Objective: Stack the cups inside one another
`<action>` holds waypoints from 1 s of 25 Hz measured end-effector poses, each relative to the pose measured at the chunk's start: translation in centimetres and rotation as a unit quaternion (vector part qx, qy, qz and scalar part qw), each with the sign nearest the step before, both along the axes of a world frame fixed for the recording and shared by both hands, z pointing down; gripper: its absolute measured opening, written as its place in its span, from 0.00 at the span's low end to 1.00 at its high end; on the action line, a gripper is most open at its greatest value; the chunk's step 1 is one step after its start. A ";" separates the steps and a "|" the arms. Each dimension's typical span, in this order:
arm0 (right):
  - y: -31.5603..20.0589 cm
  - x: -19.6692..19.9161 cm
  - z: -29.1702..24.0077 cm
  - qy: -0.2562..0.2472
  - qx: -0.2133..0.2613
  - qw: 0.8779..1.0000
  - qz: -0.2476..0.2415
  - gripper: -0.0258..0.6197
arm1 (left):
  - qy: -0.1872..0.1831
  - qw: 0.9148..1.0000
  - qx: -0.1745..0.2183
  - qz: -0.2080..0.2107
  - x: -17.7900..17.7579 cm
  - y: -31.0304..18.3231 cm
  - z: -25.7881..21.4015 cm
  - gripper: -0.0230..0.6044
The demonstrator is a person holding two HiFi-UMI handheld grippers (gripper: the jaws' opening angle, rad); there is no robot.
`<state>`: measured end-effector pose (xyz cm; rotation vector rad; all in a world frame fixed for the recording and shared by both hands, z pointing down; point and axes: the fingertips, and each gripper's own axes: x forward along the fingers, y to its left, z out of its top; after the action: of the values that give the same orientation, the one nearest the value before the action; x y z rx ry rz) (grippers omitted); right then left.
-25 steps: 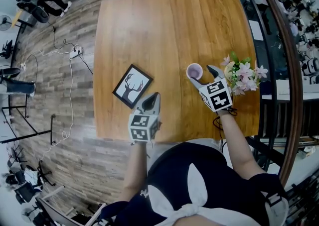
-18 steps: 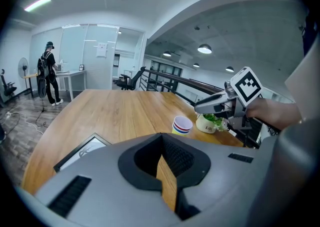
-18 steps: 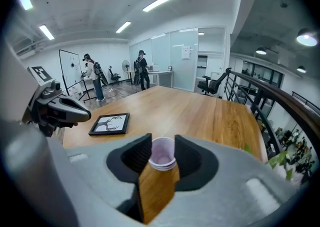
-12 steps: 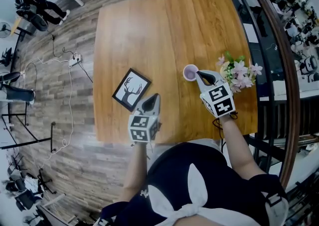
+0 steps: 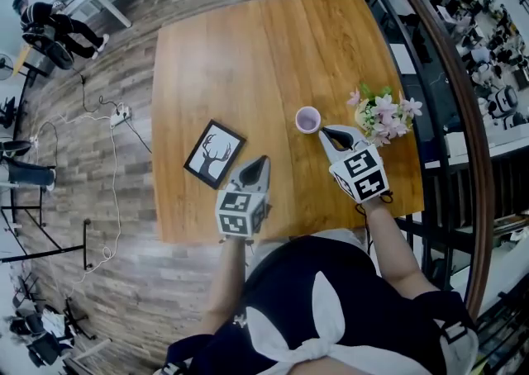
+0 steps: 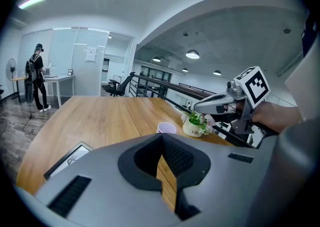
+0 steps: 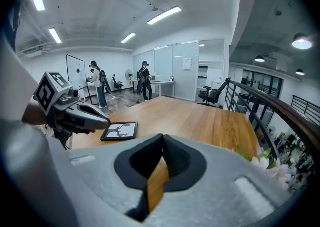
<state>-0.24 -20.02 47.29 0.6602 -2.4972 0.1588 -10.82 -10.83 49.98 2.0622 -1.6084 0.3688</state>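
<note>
Cup (image 5: 307, 120) is sitting upright on the tabletop (image 5: 248, 59), just off the tip of the right claw (image 5: 327, 131), a bit to its left (not touching, far as I can see). That claw's clamped fully closed on nothing. Same deal with the left claw (image 5: 259, 162): jaws together, empty, deer picture frame (image 5: 214, 154) just to its left.

Bright, even light frm ceiling strips (image 7: 164, 15); sharp overall, heavy fisheye warp + dark vignette at edges.
</note>
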 end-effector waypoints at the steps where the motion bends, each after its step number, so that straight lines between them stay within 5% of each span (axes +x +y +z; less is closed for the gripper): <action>1: 0.4 0.2 0.0 0.001 -0.001 1.000 0.000 0.04 | 0.001 1.000 0.002 0.004 0.2 0.1 -0.1 0.06; 25: 11.6 -0.1 3.1 -0.029 -0.094 0.995 -0.033 0.04 | 0.010 0.999 0.016 0.045 3.0 4.9 -0.2 0.06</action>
<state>-0.30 -8.45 50.37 0.5006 -2.5161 0.3886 -7.83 -5.88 49.75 2.1614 -1.5227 0.3553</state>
